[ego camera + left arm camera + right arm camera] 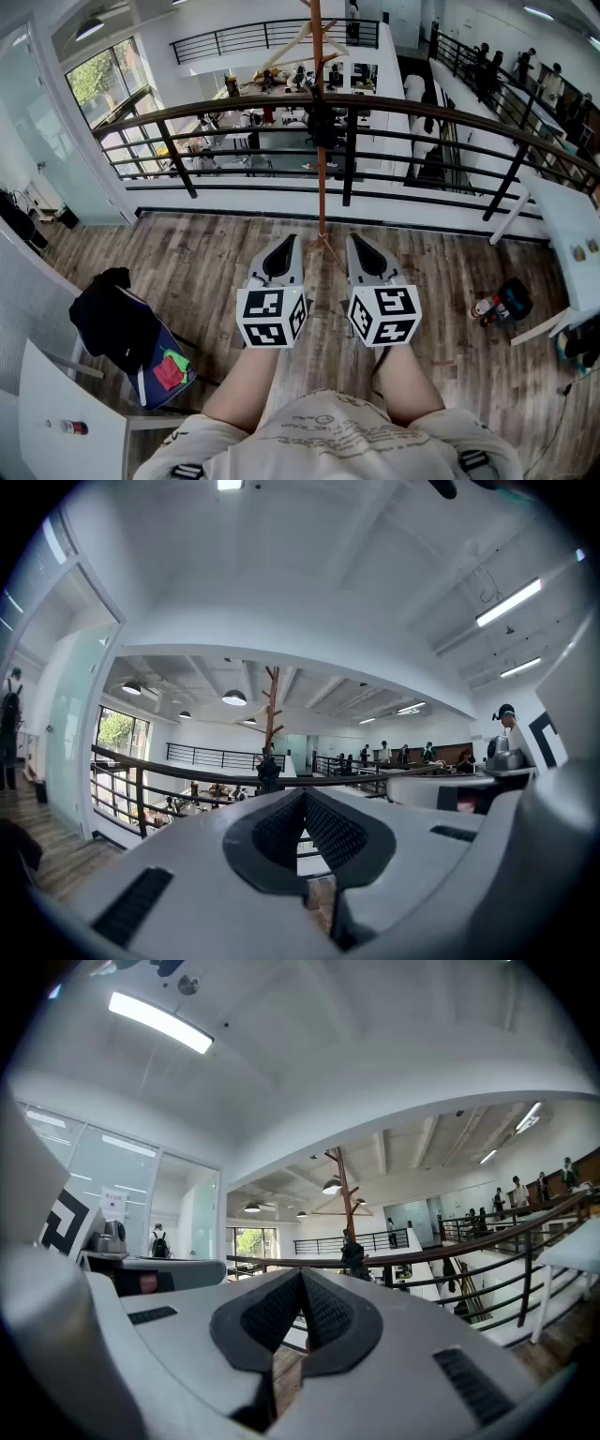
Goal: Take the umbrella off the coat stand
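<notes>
Now both your grippers are closed on nothing, held level and facing the coat stand.

Nearest, at 6 o'clock, your left gripper [284,246] and right gripper [360,246] sit side by side, each with its jaws pressed together and nothing between them. At 8 o'clock a black jacket [108,314] lies over a blue bag [164,370]. Farther out at 12 o'clock, the brown coat stand [321,202] rises from the wood floor [206,262] just before the dark railing [422,108]. The dark umbrella [322,122] hangs on its pole, well apart from both grippers.
</notes>
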Demonstrator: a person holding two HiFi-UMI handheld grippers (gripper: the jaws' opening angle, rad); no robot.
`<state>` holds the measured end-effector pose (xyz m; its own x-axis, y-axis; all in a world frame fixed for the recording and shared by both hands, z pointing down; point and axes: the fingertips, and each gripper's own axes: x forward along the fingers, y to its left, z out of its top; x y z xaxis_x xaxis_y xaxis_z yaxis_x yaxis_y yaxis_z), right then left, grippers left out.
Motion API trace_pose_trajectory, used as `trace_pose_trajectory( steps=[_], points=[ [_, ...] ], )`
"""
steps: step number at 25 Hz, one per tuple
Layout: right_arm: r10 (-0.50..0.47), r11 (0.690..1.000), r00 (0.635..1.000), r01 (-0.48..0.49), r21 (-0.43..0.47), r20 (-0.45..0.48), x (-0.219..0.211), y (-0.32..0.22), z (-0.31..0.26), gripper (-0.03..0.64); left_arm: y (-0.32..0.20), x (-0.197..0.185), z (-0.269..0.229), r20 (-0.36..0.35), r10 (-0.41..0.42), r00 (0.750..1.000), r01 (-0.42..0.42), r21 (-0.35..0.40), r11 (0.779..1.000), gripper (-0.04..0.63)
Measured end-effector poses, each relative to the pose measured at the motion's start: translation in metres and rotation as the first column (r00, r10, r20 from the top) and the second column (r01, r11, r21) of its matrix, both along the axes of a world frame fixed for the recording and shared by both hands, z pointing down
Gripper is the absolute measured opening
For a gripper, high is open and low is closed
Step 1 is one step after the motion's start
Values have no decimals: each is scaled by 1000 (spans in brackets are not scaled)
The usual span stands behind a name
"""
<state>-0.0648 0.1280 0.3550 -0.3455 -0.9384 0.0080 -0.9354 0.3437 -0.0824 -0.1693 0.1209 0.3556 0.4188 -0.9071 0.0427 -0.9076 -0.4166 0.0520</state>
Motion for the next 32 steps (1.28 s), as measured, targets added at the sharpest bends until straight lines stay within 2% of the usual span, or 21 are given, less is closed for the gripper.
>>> trace_pose_trajectory(
  steps=[8, 20, 28, 32],
  points=[
    [-9, 1000, 1000, 9, -9, 27, 23, -13, 2, 2, -14, 25, -1, 16, -2, 1000, 2, -2, 1000, 5],
    [-41, 998, 999, 43, -42, 32, 69, -38, 25, 2, -43, 71, 24, 21, -17, 1000, 17, -40, 999, 5],
    [5, 999, 999, -3, -43, 36, 108, -100, 31, 2, -108, 100, 28, 2, 6, 1000, -6, -25, 1000, 5],
    [0, 999, 1000, 0, -39, 7, 105, -137, 42, 2, -149, 103, 38, -7, 16, 1000, -17, -21, 1000, 5]
  ],
)
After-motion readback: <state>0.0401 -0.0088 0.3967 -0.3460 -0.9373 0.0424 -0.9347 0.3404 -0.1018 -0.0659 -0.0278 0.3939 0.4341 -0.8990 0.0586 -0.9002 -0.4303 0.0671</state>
